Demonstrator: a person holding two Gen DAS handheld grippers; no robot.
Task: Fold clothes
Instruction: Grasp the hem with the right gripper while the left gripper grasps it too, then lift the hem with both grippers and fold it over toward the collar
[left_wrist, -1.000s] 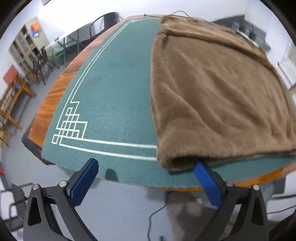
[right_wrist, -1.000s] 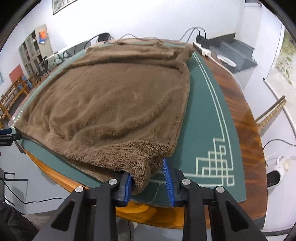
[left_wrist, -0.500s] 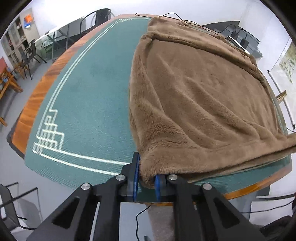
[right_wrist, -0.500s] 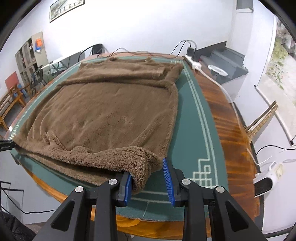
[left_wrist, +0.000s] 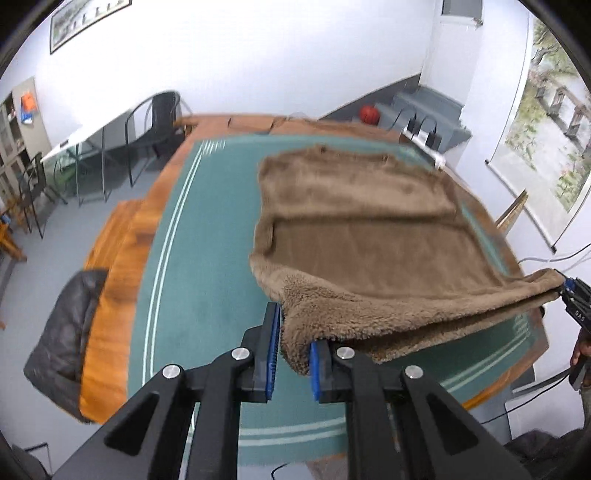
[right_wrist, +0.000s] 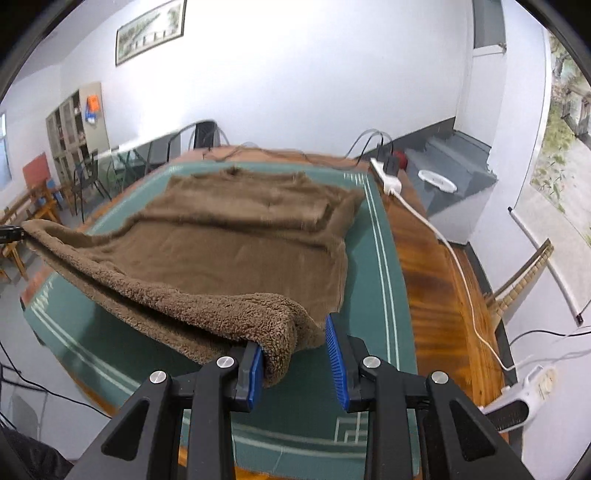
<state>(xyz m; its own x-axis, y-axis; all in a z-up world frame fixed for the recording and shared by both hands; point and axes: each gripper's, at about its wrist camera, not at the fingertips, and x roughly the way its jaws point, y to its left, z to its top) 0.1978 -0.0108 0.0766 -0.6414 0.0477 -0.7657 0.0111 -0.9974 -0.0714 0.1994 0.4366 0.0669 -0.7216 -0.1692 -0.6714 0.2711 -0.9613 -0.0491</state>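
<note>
Brown fleece garment (left_wrist: 369, 236): smooth short pile on the outer face, curly rough sherpa on the lifted near edge. Green mat (left_wrist: 207, 258): matt felt-like cloth with pale woven lines. Table rim (right_wrist: 436, 295): glossy varnished wood. Finger pads (right_wrist: 334, 354): ribbed blue plastic on matt black arms.
</note>
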